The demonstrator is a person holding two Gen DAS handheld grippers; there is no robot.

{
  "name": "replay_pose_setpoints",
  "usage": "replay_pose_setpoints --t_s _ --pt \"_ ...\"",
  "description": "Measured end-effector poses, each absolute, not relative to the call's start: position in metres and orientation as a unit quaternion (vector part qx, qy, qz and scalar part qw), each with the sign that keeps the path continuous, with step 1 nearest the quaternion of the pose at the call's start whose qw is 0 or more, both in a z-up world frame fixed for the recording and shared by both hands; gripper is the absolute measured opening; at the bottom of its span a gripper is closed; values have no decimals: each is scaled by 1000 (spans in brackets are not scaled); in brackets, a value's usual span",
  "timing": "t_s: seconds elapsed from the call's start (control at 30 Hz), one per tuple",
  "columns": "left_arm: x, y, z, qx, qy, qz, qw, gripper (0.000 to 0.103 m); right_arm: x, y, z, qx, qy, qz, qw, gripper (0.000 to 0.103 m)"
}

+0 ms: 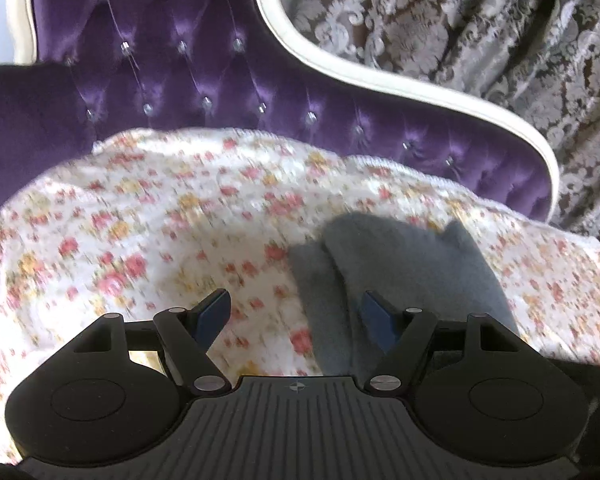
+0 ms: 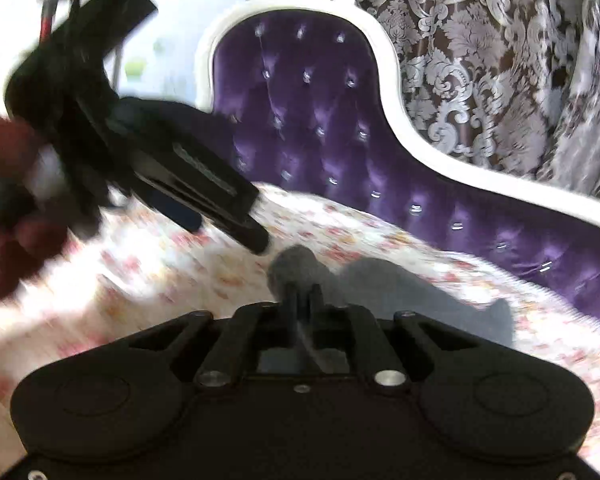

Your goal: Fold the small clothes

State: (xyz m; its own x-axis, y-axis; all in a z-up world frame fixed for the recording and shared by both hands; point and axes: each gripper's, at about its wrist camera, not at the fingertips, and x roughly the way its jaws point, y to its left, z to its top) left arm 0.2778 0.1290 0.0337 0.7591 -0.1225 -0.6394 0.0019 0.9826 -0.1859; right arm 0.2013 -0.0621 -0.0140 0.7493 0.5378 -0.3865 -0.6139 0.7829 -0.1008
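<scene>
A small grey fleecy garment (image 1: 396, 264) lies on a floral sheet (image 1: 140, 216) over the seat of a purple sofa. My left gripper (image 1: 296, 308) is open above the sheet, its right finger over the garment's left part, nothing between the jaws. In the right wrist view my right gripper (image 2: 304, 292) is shut on a bunched end of the grey garment (image 2: 296, 268), lifted a little off the floral sheet (image 2: 180, 276). The left gripper (image 2: 204, 196) shows there at upper left, held in a hand. Both views are motion-blurred.
The tufted purple sofa back (image 1: 204, 64) with its white frame (image 1: 340, 64) rises behind the sheet. A patterned grey-brown curtain (image 1: 480, 20) hangs behind and to the right. The sheet's far edge runs along the sofa back.
</scene>
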Motion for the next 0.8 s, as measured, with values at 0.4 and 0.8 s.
replay_pose_setpoints --t_s 0.4,0.8 --pt "317 71 21 12 362 -85 928 71 194 -59 -46 -105 231 330 909 13" --pt "341 86 3 -155 432 -155 875 71 171 -87 -43 -166 183 266 932 56"
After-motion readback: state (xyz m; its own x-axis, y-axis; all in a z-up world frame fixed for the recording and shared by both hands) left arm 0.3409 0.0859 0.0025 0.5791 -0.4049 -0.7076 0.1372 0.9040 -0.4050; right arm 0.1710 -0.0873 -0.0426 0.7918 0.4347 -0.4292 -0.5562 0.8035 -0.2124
